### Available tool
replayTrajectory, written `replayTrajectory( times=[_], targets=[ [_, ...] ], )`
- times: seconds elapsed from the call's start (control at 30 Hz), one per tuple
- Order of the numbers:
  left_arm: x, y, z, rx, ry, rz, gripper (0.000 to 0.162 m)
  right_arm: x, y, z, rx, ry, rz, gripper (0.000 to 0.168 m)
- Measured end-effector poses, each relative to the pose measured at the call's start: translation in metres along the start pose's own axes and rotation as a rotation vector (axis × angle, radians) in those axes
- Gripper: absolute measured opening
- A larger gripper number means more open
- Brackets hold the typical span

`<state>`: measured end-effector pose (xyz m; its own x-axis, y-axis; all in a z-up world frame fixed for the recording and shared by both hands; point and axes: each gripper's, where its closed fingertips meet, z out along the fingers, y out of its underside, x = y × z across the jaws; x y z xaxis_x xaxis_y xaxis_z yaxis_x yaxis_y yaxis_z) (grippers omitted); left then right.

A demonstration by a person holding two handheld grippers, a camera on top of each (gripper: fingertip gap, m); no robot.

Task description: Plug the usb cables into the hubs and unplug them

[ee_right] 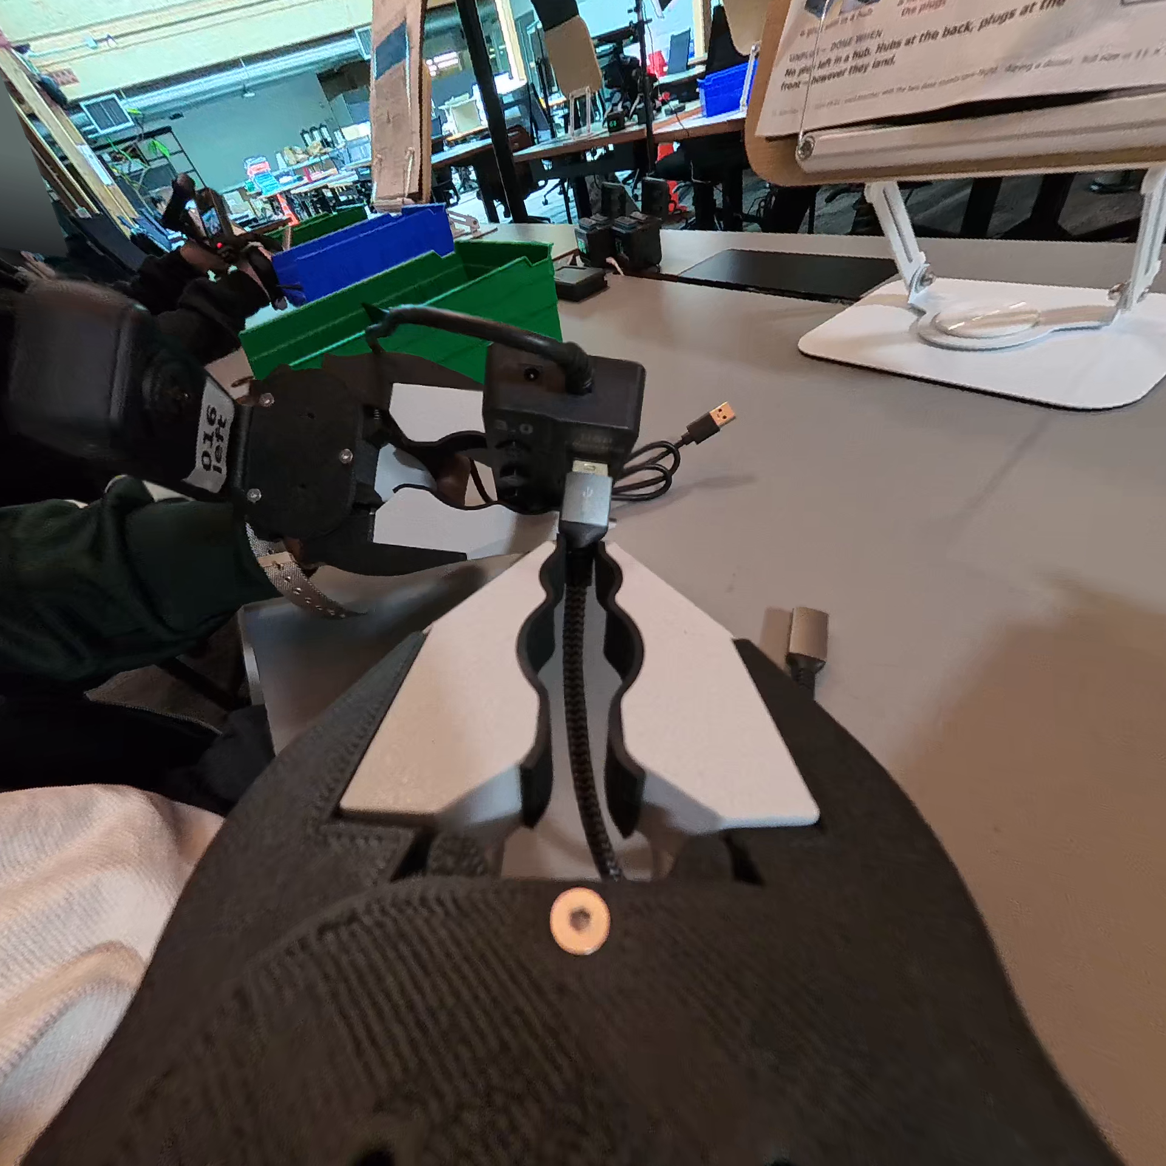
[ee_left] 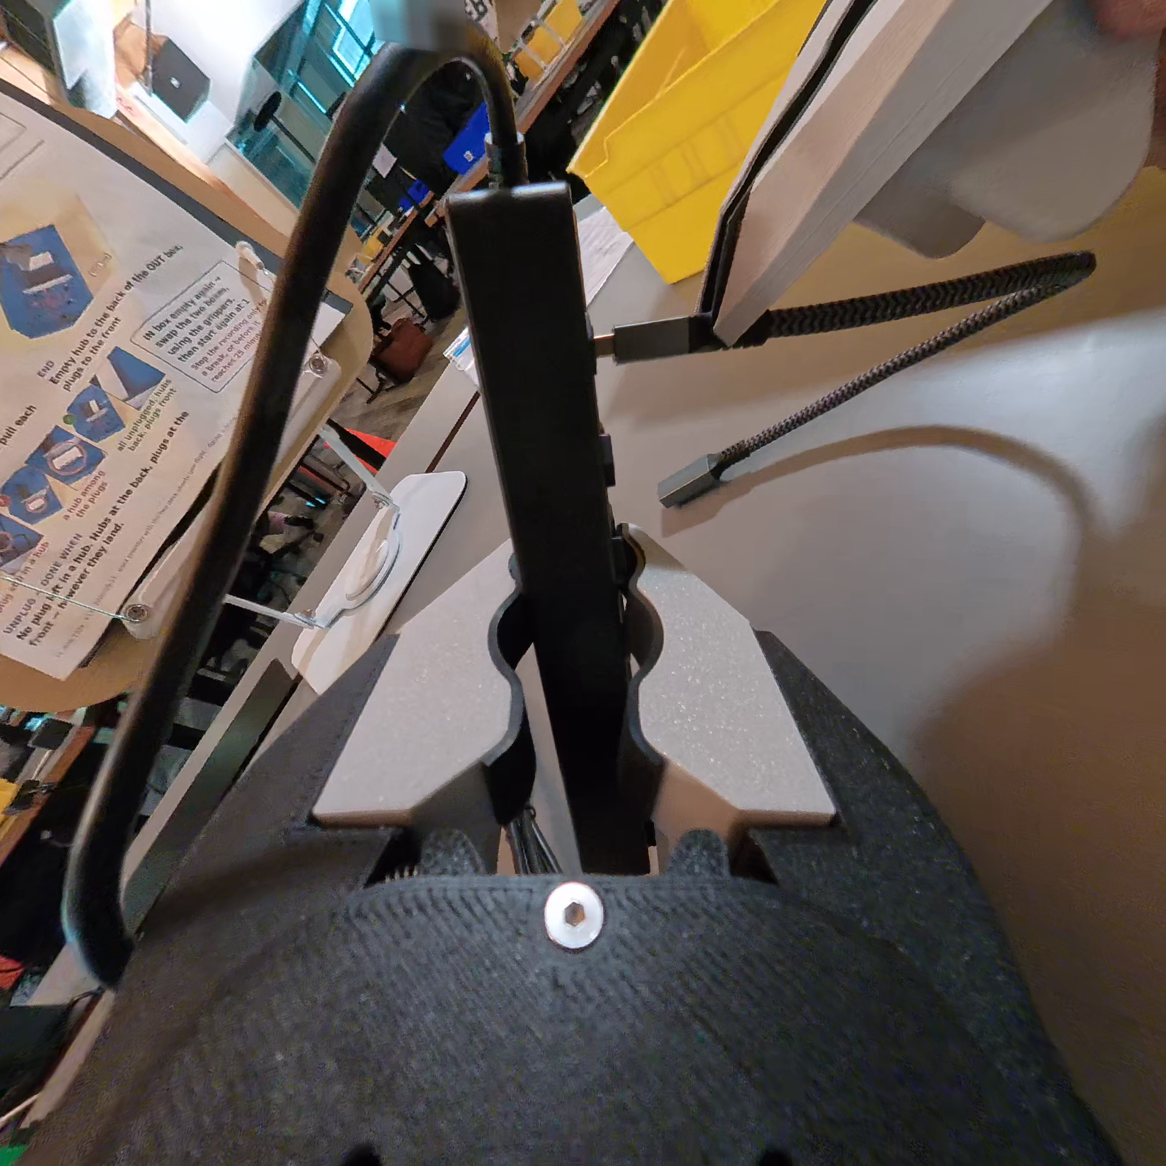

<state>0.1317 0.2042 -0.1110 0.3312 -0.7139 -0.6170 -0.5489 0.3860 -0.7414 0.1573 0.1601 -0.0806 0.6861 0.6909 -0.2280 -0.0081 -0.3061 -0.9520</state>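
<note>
Left tongs (ee_left: 575, 568) clamp a long black USB hub (ee_left: 530, 391), lifted above the grey surface (ee_left: 883, 631) at frame centre. Right tongs (ee_right: 577, 555) pinch a braided cable (ee_right: 577, 694) just behind its grey plug (ee_right: 585, 501), whose metal tip meets a port on the hub's side. At upper right, a yellow bin (ee_left: 681, 139) stands. Below it, the cable's other grey plug (ee_left: 691, 482) lies on the surface.

Black USB hub (ee_left: 536, 404) held edge-up w/ black lead at 12 o'clock; grey braided plug (ee_left: 653, 341) at its 3 o'clock port; spare plug (ee_left: 691, 482) on table.
</note>
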Motion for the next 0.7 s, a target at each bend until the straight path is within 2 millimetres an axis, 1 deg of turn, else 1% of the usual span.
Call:
replayTrajectory(
  times=[0.17,0.37,0.7],
  targets=[
    [0.0013,-0.0017,-0.0010,0.004,0.014,-0.012,0.024,-0.0009,-0.0022,-0.0014,0.014,-0.007,-0.001,0.007],
    [0.0045,-0.0027,-0.0022,0.012,0.057,-0.065,0.024,-0.0025,-0.0054,-0.0015,0.037,-0.019,0.005,0.007],
    [0.0054,-0.0066,-0.0031,0.015,0.061,-0.104,0.024,-0.0032,-0.0100,-0.0032,0.071,-0.020,0.019,0.007]
  ],
)
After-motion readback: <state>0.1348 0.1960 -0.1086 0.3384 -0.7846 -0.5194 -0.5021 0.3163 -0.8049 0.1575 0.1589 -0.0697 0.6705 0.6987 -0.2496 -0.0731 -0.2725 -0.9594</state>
